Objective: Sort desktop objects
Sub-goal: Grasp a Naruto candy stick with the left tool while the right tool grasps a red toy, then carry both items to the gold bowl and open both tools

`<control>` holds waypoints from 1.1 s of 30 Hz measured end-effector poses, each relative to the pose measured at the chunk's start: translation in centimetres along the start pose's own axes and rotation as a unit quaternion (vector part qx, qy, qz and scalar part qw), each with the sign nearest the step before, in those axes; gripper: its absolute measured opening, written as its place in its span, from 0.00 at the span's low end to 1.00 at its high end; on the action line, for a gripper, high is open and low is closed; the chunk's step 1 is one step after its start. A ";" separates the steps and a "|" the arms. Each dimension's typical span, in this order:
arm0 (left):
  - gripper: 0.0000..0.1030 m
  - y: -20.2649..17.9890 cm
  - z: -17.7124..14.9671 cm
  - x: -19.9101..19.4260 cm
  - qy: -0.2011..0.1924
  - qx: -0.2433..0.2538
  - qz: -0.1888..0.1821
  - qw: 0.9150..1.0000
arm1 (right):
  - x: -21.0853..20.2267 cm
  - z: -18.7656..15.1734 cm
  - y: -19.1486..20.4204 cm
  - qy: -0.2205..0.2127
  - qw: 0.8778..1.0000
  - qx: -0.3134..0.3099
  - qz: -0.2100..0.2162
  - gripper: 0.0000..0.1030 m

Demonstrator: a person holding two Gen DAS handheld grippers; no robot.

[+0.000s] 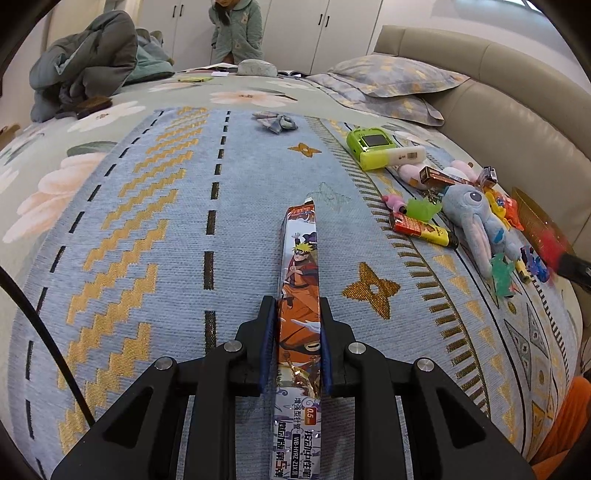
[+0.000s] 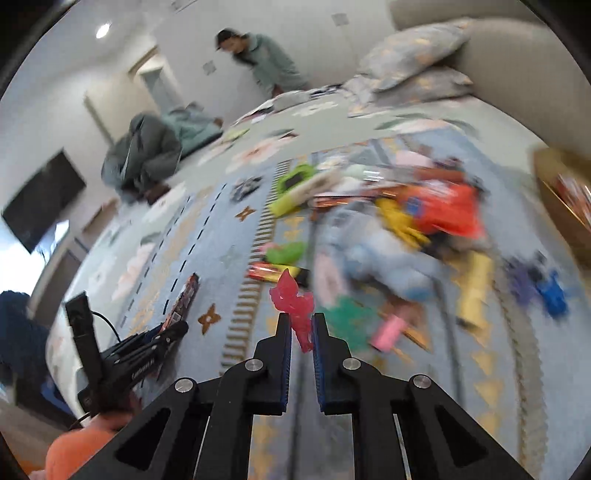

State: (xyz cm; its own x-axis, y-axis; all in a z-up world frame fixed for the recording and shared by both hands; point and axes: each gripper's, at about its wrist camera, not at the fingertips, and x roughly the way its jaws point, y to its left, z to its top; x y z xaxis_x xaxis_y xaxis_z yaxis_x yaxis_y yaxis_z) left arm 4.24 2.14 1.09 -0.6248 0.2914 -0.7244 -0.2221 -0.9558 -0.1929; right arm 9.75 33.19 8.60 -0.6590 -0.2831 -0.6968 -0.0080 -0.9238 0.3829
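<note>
My left gripper (image 1: 297,306) is shut on a long cartoon-printed pen box (image 1: 300,280), which lies lengthwise over the blue patterned cloth (image 1: 147,258). It also shows in the right wrist view (image 2: 177,328), holding the box (image 2: 186,295). My right gripper (image 2: 300,321) is shut on a red translucent toy figure (image 2: 293,302), held above the cloth. The right gripper appears blurred at the right edge of the left wrist view (image 1: 554,251). A pile of toys lies at the right: a blue plush (image 1: 476,218), a green device (image 1: 369,146), green figures (image 1: 424,208), a red-yellow tube (image 1: 424,230).
The cloth covers a bed with a beige headboard (image 1: 498,74) and pillows (image 1: 391,81). Bundled clothes (image 1: 85,59) lie at the far left. A person (image 1: 236,29) stands beyond the bed. A folded grey item (image 1: 275,122) lies on the cloth. The right wrist view is motion-blurred.
</note>
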 end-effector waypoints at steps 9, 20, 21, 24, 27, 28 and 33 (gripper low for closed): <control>0.14 -1.0 2.1 -1.5 -0.005 -0.002 0.036 0.999 | -9.0 -2.0 -11.8 -0.060 0.987 0.148 -0.012 0.10; 0.14 -8.6 11.6 -8.0 -0.065 0.022 -0.077 0.995 | -16.2 -2.4 -18.6 -0.172 0.954 0.245 -0.035 0.10; 0.14 -9.9 11.8 -8.2 -0.063 0.035 -0.083 0.994 | -16.6 -2.3 -19.1 -0.179 0.950 0.252 -0.033 0.10; 0.14 -14.8 13.0 -8.8 -0.057 0.078 -0.111 0.989 | -18.2 -1.6 -20.2 -0.200 0.944 0.259 -0.036 0.10; 0.14 -19.4 14.7 -8.8 -0.047 0.087 -0.147 0.984 | -20.1 -0.3 -21.3 -0.227 0.939 0.255 -0.049 0.10; 0.14 -21.1 15.3 -8.7 -0.044 0.086 -0.163 0.982 | -20.5 0.3 -21.8 -0.233 0.937 0.253 -0.053 0.10; 0.14 -32.2 17.7 -5.7 -0.026 0.090 -0.260 0.961 | -20.7 4.3 -24.6 -0.242 0.933 0.255 -0.071 0.10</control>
State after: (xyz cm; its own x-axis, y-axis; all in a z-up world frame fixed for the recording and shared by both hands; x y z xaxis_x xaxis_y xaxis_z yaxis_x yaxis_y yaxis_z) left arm 1.69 31.97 23.19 -0.4295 0.7334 -0.5269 -0.6377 -0.6594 -0.3981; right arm 20.36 62.93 16.23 -0.8854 0.0975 -0.4545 -0.3977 -0.6650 0.6321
